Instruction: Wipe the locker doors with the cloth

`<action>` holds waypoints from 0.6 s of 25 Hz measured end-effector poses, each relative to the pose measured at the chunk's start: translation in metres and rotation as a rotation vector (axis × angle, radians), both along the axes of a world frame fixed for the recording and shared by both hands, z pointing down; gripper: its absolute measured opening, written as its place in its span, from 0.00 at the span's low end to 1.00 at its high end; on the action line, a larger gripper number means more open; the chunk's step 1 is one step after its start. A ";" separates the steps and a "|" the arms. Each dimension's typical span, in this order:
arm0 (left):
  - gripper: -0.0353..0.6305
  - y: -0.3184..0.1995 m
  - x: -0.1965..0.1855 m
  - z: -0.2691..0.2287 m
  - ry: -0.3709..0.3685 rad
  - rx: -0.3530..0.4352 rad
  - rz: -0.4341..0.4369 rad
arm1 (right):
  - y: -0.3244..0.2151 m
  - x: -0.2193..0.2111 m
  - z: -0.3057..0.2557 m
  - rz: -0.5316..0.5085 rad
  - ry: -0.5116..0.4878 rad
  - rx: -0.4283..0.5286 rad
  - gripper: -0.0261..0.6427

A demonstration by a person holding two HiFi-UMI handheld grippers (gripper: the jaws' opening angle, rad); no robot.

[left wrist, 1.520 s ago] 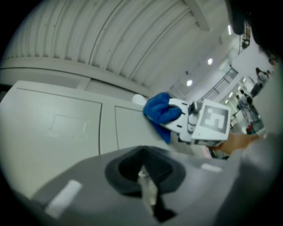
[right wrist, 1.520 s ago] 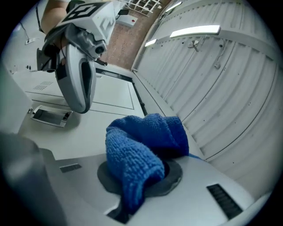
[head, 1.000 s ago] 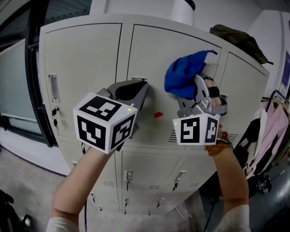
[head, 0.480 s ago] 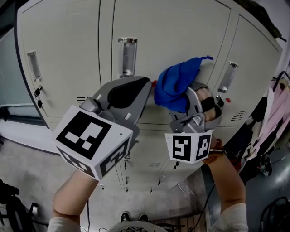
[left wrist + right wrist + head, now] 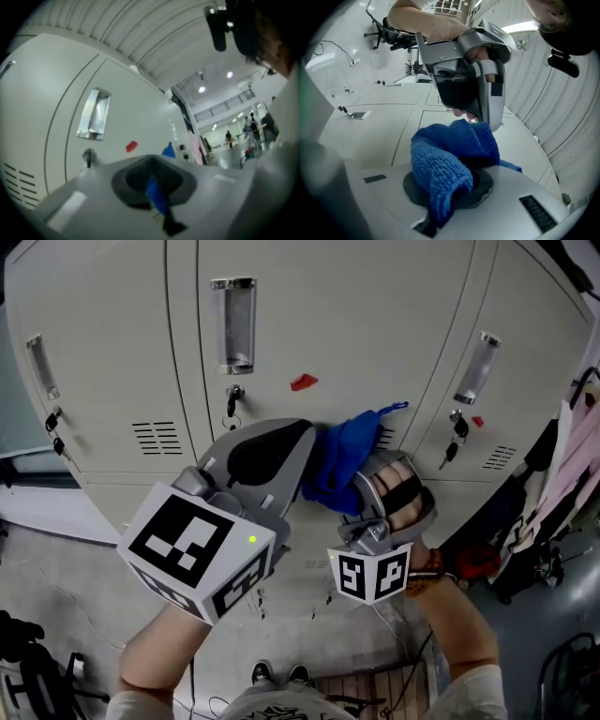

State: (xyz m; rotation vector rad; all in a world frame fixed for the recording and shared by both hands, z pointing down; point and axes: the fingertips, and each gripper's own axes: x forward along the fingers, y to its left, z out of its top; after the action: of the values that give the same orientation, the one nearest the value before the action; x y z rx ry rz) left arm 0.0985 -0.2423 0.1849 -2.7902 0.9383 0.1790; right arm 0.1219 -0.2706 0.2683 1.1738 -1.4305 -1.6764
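Note:
A bunched blue cloth (image 5: 342,460) is pressed against a grey locker door (image 5: 319,324), below a small red tag (image 5: 302,382). My right gripper (image 5: 354,476) is shut on the cloth, and the right gripper view shows the cloth (image 5: 454,150) bulging out of the jaws (image 5: 450,187). My left gripper (image 5: 291,442) sits just left of the cloth with its tip at the cloth's edge. Its jaws stand together, and in the left gripper view (image 5: 152,180) only a thin blue sliver shows through the slit. It also appears above the cloth in the right gripper view (image 5: 480,103).
A metal handle (image 5: 232,324) with a key (image 5: 232,399) below it is on the door's left side. Another handle (image 5: 476,367) is on the neighbouring door to the right. Hanging clothes (image 5: 572,465) are at the far right. Shoes (image 5: 277,673) show on the floor below.
The right gripper has drawn the cloth down the locker door, from above the red tag to below it. The left gripper came down alongside and now touches the cloth's edge.

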 end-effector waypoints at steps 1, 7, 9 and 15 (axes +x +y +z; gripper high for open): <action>0.06 -0.001 0.003 0.003 -0.002 -0.006 0.004 | 0.000 0.004 0.008 0.004 0.010 -0.009 0.09; 0.06 -0.002 0.018 0.005 -0.009 -0.002 0.027 | 0.002 0.033 0.019 0.056 0.048 -0.026 0.09; 0.06 0.000 0.020 0.000 -0.008 0.010 0.032 | 0.002 0.038 0.008 0.070 0.054 -0.021 0.09; 0.06 0.011 0.016 -0.030 -0.028 0.098 -0.003 | 0.004 0.044 -0.056 0.089 -0.006 0.017 0.09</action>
State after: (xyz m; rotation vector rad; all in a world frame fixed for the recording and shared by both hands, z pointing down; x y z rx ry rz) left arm 0.1146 -0.2313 0.1548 -2.6947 0.9015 0.1800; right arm 0.1658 -0.2666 0.2124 1.2350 -1.3499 -1.6282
